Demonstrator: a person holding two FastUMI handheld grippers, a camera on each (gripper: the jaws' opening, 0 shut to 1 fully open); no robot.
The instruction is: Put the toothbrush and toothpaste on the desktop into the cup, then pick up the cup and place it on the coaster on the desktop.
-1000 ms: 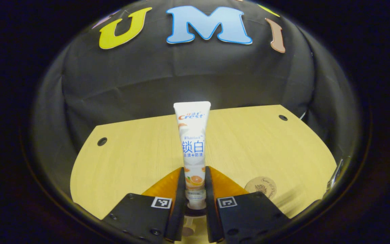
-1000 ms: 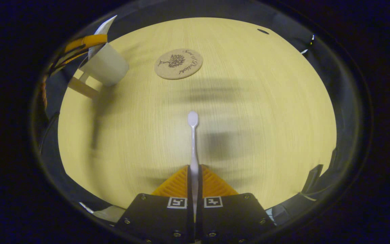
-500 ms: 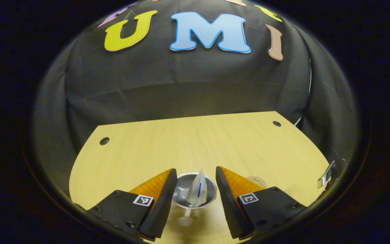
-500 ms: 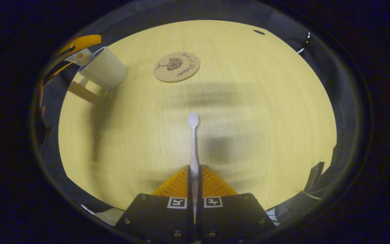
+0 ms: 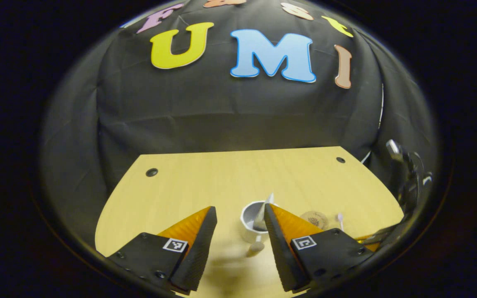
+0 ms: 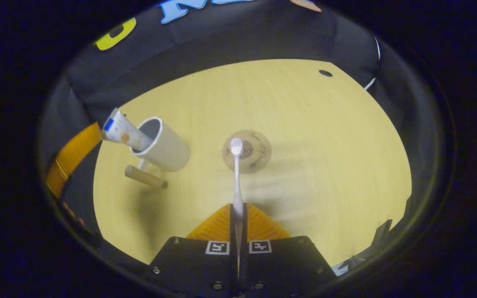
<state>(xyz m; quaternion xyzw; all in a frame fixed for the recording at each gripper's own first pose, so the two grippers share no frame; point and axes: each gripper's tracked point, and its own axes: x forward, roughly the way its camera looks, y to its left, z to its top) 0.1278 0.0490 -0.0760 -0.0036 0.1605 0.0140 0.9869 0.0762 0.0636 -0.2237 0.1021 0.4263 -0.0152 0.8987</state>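
A white cup (image 6: 162, 145) with a wooden handle (image 6: 145, 177) stands on the light wooden desktop (image 6: 304, 124). The toothpaste tube (image 6: 121, 131) leans inside it, its flat end sticking out over the rim. In the left gripper view the cup (image 5: 251, 218) sits just beyond my open left gripper (image 5: 239, 215), with the toothpaste tube (image 5: 261, 215) in it. My right gripper (image 6: 237, 207) is shut on a white toothbrush (image 6: 237, 174), whose head points forward above the round cork coaster (image 6: 251, 152). The coaster (image 5: 314, 218) lies right of the cup.
Black cloth walls close off the desk's back and sides. Dark holes (image 5: 152, 172) (image 5: 340, 159) mark the far corners of the desktop. The other gripper (image 5: 404, 182) and its toothbrush head (image 5: 340, 217) show at the right edge of the left gripper view.
My left gripper opened and dropped the toothpaste into the cup, then drew up and back. My right gripper, still holding the toothbrush, tilted up and moved toward the coaster and cup.
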